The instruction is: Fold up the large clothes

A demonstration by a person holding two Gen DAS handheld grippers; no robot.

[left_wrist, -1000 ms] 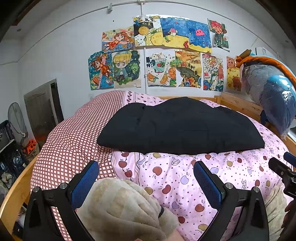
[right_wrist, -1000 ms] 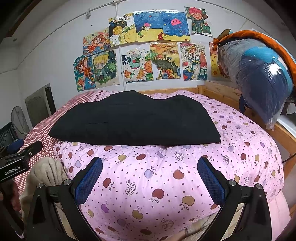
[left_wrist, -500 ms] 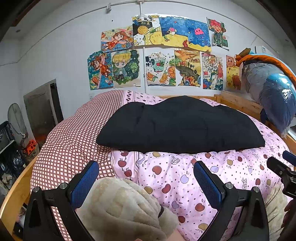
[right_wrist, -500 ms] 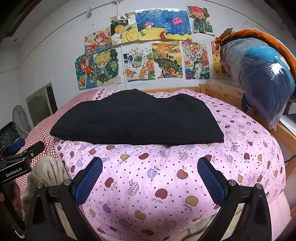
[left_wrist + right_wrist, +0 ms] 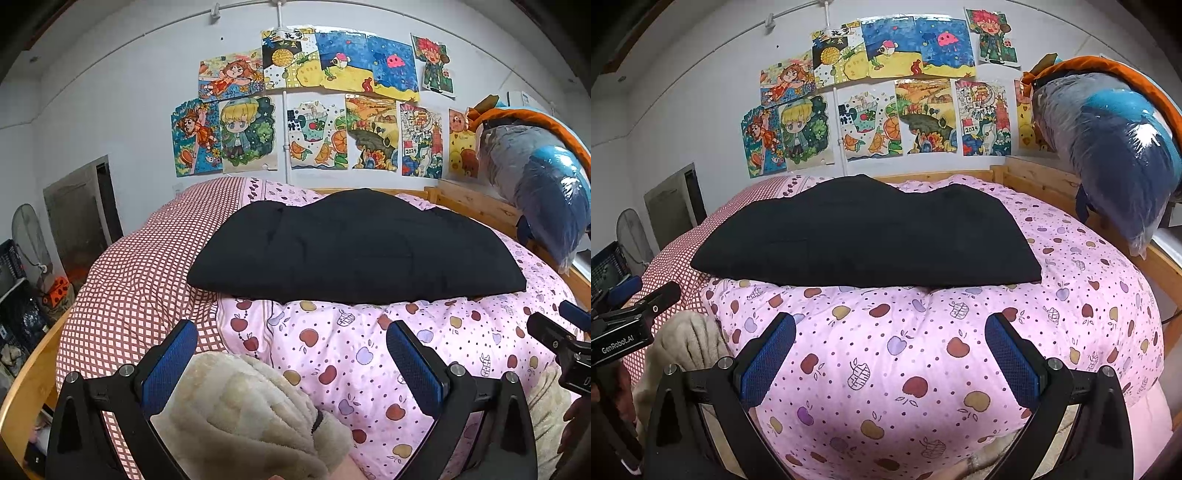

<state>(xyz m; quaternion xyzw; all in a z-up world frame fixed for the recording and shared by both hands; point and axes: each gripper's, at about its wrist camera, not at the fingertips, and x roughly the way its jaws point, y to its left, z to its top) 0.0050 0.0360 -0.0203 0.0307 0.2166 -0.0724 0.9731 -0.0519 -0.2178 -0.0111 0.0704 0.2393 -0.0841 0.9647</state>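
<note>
A large black garment (image 5: 354,251) lies folded flat on the pink apple-print quilt (image 5: 369,354) across the middle of the bed; it also shows in the right wrist view (image 5: 864,236). My left gripper (image 5: 291,354) is open and empty, held back from the garment's near edge above the quilt. My right gripper (image 5: 890,350) is open and empty, also short of the garment. The left gripper's body shows at the left edge of the right wrist view (image 5: 624,325).
A beige fleece sleeve (image 5: 240,413) sits under the left gripper. A red checked quilt (image 5: 140,273) covers the bed's left side. A wooden bed rail (image 5: 1160,266) runs on the right, with a plastic-wrapped bundle (image 5: 1115,147) above it. Drawings cover the back wall.
Both views have drifted slightly; the garment sits a touch lower and nearer in frame. The jaws stay open and the garment has not moved.
</note>
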